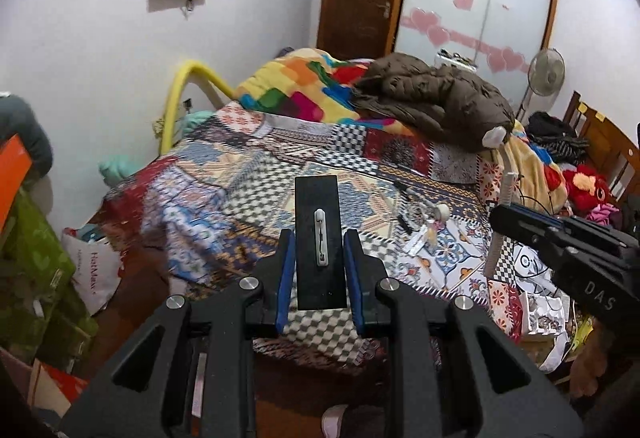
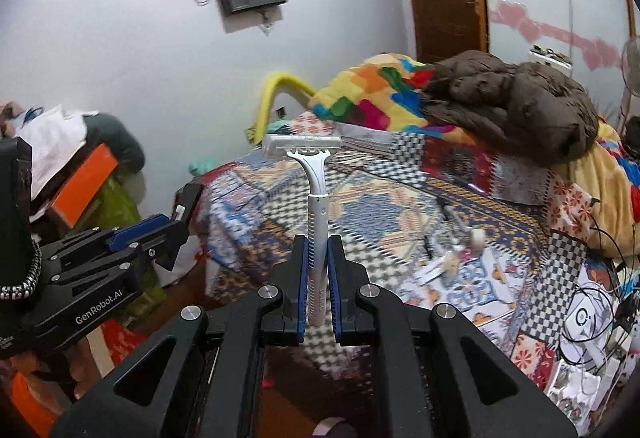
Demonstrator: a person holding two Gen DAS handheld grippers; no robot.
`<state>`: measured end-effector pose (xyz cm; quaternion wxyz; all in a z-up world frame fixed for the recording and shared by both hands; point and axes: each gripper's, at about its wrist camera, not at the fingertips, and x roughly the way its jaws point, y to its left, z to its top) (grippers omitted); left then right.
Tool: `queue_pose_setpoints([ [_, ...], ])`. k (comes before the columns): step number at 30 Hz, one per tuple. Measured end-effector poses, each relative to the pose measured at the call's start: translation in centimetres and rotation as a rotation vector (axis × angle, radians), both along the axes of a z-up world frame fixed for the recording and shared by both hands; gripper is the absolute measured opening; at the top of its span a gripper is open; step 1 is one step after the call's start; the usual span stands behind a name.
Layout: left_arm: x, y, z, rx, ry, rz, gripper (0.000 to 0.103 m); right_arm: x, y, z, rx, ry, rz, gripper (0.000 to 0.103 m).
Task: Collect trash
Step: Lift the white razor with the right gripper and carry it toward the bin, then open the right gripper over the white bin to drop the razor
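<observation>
The right tool (image 2: 318, 278) is clenched on a white disposable plastic razor (image 2: 316, 198), handle upright between its fingers, head up, while the left tool (image 1: 320, 270) grips a flat black rectangular card (image 1: 319, 238), both above the patchwork-covered bed (image 1: 260, 174)

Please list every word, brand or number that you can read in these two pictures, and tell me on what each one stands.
"GenRobot.AI": on the side of the left gripper.
"DAS": on the side of the right gripper.
"HatMax" or similar, in red, blurred: on the white bag on the floor.
Small print on the razor handle: too small to read.
</observation>
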<state>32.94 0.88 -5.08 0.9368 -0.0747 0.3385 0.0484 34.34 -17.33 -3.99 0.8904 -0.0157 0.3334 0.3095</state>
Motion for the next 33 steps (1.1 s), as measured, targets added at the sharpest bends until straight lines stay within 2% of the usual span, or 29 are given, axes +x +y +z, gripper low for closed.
queue_pose_setpoints([
  [7, -5.8, 4.9, -0.3, -0.01, -0.001, 0.082, 0.023, -4.0, 4.6, -0.5, -0.023, 0.0, 0.089, 0.009],
  [15, -10.9, 10.5, -3.4, -0.028, 0.056, 0.189, 0.023, -7.5, 10.4, -2.7, -0.069, 0.024, 0.199, 0.009],
  [23, -13.8, 15.4, -8.6, -0.08, 0.16, 0.275, 0.023, -9.9, 16.5, -6.6, -0.147, 0.088, 0.316, 0.009],
  [28, -13.9, 17.7, -12.9, -0.144, 0.243, 0.322, 0.023, -10.3, 20.3, -10.9, -0.216, 0.18, 0.384, 0.009],
  [33, -13.3, 19.1, -17.5, -0.185, 0.337, 0.35, 0.023, -10.1, 23.0, -15.2, -0.305, 0.234, 0.41, 0.009],
])
